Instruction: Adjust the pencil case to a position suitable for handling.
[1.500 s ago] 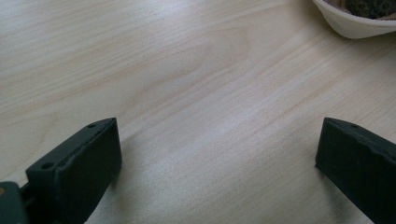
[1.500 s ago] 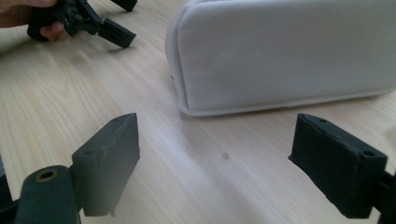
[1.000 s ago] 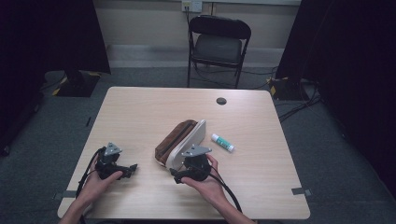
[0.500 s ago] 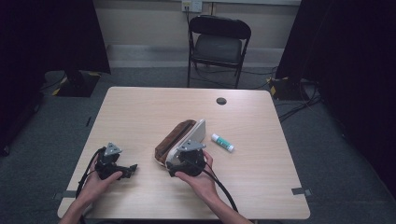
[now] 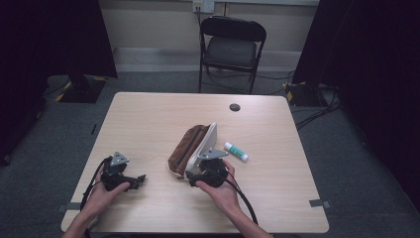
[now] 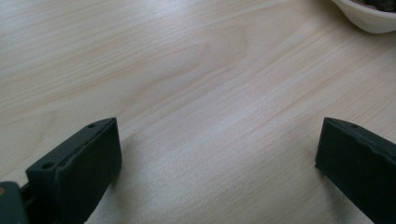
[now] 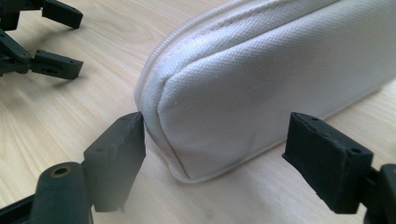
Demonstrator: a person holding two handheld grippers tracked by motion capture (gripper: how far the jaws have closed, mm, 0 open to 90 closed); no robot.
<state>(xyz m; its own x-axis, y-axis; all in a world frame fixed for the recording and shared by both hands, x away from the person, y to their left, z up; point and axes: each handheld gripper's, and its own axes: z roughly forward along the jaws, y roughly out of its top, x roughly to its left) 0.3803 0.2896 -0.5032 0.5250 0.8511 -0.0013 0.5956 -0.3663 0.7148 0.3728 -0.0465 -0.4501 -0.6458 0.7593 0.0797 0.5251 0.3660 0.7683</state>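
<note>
- Right gripper (image 7: 212, 140): jaws wide, just closing around white pouch (image 7: 261, 79) end; nothing clamped.
- Left gripper (image 6: 219, 154): open, empty.
- Risk: soft fabric slips free between jaws.

Pouch (image 7: 261, 88) far end cut off by frame edge; zip side hidden, contents n/k.
</note>
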